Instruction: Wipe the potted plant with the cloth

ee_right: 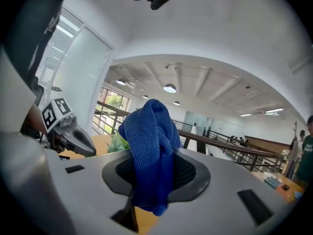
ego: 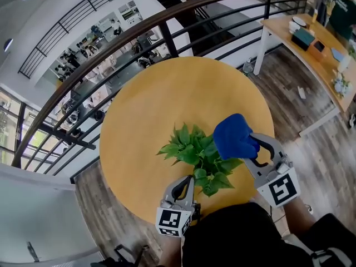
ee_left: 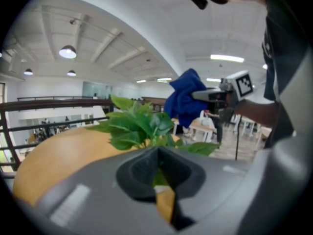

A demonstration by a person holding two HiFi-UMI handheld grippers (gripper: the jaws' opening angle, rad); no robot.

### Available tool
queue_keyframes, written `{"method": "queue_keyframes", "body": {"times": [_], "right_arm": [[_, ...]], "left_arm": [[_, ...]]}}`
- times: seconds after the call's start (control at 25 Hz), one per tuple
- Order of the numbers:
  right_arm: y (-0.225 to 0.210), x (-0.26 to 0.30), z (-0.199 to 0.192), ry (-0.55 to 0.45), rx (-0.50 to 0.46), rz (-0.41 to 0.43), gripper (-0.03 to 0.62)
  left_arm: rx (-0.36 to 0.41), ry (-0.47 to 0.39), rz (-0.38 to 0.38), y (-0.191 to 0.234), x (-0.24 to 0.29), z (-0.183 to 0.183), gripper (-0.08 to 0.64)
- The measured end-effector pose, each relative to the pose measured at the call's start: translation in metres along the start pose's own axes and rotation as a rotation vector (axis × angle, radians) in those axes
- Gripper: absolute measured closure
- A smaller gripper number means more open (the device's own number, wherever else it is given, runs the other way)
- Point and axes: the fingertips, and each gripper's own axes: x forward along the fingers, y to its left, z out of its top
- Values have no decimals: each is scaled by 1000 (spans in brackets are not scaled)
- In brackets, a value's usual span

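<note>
The plant (ego: 192,149) stands low on the round table (ego: 150,104), just below the centre of the head view. The left gripper (ego: 192,178) comes in from the bottom edge with its jaws clenched, and a green leaf (ee_left: 157,178) shows in the slit between them. The right gripper (ego: 250,144) enters from the lower right and grasps a bunched blue cloth (ego: 232,138). The cloth sits at the plant's right side, over its right-hand leaves. Whether it touches them cannot be told.
</note>
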Motion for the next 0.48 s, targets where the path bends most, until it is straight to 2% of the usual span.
{"method": "queue_keyframes", "body": {"times": [0.12, 0.2, 0.32, 0.48], "right_arm": [[36, 8, -4, 54, 7, 132, 456], [56, 15, -20, 111, -10, 186, 456], [62, 21, -51, 191, -21, 183, 456], [42, 19, -92, 269, 64, 145, 456]], "left_arm": [[-2, 2, -1, 0, -1, -2, 558], [-1, 4, -1, -1, -2, -2, 558], [-2, 2, -2, -1, -3, -1, 558], [1, 5, -4, 1, -1, -2, 558]]}}
